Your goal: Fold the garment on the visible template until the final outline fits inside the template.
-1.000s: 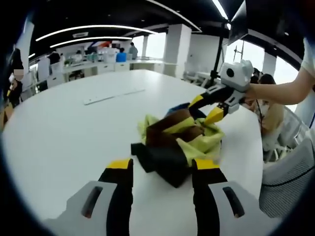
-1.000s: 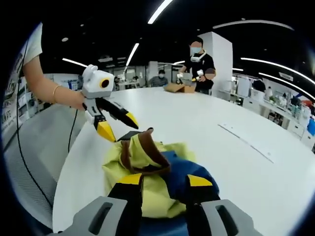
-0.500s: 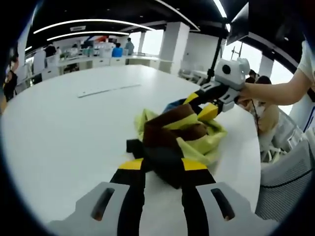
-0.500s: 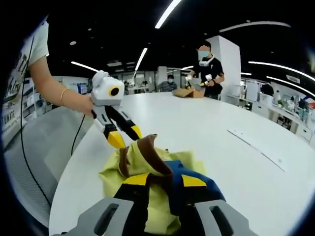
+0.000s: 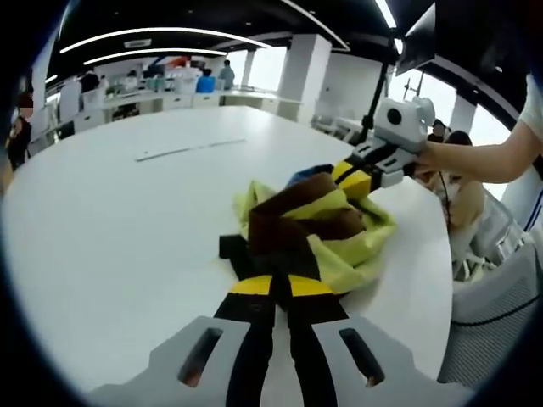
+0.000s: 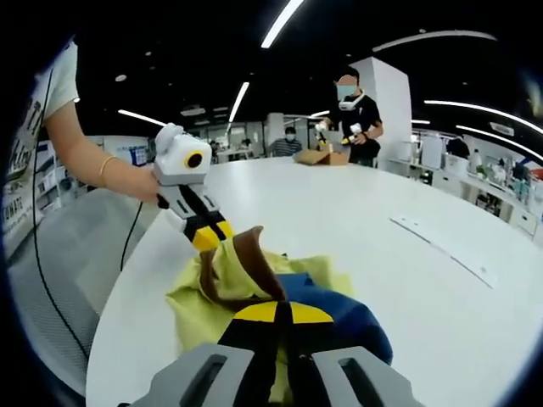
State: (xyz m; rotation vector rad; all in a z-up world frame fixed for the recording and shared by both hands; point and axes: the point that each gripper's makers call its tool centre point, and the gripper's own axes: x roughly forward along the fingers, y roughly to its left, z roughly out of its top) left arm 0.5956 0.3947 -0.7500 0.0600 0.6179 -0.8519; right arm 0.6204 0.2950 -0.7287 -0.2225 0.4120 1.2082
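Garment lies bunched in a yellow-green, brown, black and blue heap on the white table, near the table's rounded edge on the person's side and well apart from the pale strip farther across the top; no template outline can be made out under the garment. In the left gripper view the heap sits straight ahead of the left gripper, whose yellow-tipped jaws are pressed together on the black and brown fold at the near end of the garment. In the right gripper view the right gripper has its jaws closed tight as well, pinching cloth where the blue panel meets the yellow-green one, on the opposite side of the garment. Each gripper shows in the other's view, nose down into the heap, so the two grips face each other across the crumple with the garment between them. Neither is nearer than the other: both are touching the cloth. My judgement is that the coming move turns on drawing these two held points apart along the line between the grippers, to spread the garment flat on the table before any fold.
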